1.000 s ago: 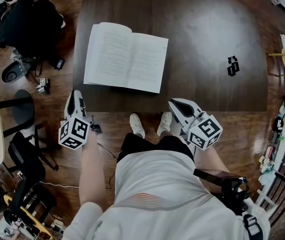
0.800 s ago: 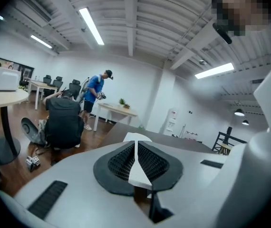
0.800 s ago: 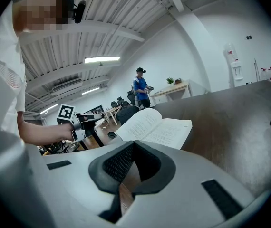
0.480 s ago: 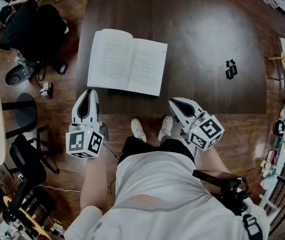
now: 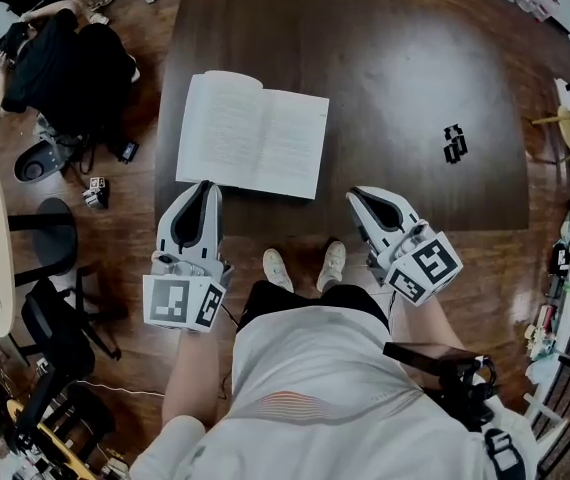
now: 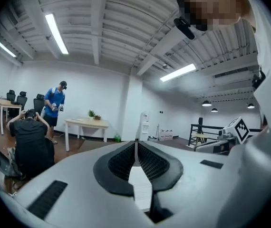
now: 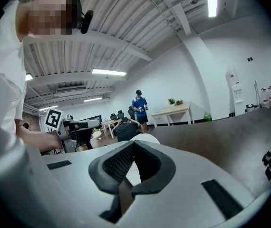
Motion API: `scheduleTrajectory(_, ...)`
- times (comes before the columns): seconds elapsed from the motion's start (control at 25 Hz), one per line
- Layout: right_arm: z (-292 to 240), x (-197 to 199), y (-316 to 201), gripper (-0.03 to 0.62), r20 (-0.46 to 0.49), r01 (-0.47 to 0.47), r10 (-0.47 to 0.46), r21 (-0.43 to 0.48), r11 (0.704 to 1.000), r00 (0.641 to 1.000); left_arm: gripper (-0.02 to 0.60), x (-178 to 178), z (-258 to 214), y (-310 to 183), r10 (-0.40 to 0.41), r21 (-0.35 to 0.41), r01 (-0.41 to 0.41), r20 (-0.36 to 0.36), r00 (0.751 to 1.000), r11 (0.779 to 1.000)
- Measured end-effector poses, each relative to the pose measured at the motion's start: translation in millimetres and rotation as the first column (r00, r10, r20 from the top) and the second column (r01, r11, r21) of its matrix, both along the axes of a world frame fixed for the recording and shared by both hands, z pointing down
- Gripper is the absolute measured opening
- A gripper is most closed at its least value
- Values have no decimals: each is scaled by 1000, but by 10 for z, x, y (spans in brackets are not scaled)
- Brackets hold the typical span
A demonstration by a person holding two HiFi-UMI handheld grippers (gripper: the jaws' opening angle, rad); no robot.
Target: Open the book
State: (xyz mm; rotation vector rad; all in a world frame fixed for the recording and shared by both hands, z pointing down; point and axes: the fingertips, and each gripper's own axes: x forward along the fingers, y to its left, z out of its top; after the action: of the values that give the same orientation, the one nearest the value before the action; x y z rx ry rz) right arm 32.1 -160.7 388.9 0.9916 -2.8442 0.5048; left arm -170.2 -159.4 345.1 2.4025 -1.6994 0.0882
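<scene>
— How is the left gripper set?

— It is closed tip to tip and nothing is held; only white page is seen through the slot behind the tips. The right gripper is likewise shut and empty.

— What has been changed?

— The left gripper has been lifted and swung in from beside the table. It is now pointed at the near edge of the book. The right has only been raised slightly.

— And the book?

— It is laid open, pages up, on the table's left half. The opening is judged done, so no further grip seems needed.
</scene>
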Motion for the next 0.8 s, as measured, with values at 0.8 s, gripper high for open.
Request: scheduleTrajectory(0.8,-832,-1,421,0,32,-58,52,201,978,998,29,312,-546,535,121,106,-122,19,993,987)
